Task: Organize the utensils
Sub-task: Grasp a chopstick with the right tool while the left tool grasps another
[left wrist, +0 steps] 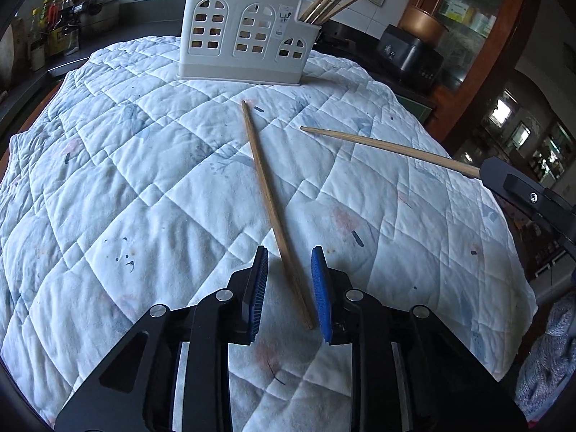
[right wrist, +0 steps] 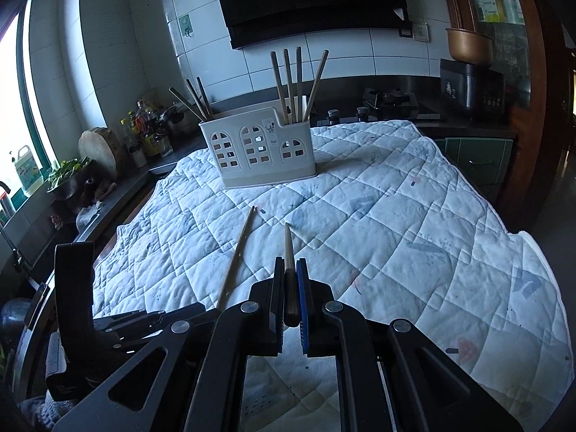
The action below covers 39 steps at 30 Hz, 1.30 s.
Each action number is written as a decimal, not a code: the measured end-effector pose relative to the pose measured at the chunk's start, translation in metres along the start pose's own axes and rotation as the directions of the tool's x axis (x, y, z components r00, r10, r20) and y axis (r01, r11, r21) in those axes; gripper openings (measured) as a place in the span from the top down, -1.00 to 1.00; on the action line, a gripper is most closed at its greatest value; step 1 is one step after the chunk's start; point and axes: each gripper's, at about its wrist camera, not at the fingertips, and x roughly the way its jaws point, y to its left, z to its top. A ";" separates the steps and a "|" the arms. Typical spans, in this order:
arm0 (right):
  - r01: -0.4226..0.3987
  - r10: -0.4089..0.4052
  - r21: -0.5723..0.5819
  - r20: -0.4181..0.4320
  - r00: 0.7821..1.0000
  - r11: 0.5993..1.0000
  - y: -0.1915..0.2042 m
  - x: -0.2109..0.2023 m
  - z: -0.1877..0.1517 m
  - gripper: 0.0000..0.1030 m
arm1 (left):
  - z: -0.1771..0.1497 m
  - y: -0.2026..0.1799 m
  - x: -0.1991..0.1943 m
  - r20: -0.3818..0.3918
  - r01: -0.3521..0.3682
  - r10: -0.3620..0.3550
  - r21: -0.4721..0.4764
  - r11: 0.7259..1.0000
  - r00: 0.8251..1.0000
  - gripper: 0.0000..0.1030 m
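- Quilted cloth covers the surface.
- White holder stands at its far side.
- Left gripper, jaws apart, straddles a lying chopstick.
- Right gripper is clamped on a second chopstick.

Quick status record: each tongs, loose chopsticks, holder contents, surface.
left tongs: open, pads astride a chopstick lying on the quilt, not yet pressing it
right tongs: shut on second chopstick, held off the quilt, tip toward the holder
holder: white, upright at far side of the quilt, chopsticks standing in both end compartments
loose on quilt: one chopstick
surface: quilt covering the table
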 end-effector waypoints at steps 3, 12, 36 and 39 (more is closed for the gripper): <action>-0.002 0.002 -0.001 0.009 1.000 1.000 0.000 -0.002 0.002 0.87 | 0.003 0.000 0.007 -0.009 -0.022 0.022 -0.003 1.000 1.000 0.62; 0.000 0.000 -0.012 0.015 1.000 1.000 0.003 -0.004 0.004 0.87 | 0.006 0.002 0.013 0.004 -0.047 0.047 -0.002 0.999 0.999 0.84; -0.006 0.013 -0.119 0.058 0.998 0.993 0.022 -0.015 0.052 0.87 | 0.060 0.042 -0.077 0.273 -0.003 0.004 -0.004 1.000 0.962 0.89; -0.005 0.013 -0.130 0.064 0.998 0.991 0.026 -0.017 0.055 0.87 | 0.059 0.044 -0.075 0.239 0.004 -0.007 0.016 1.000 0.971 0.89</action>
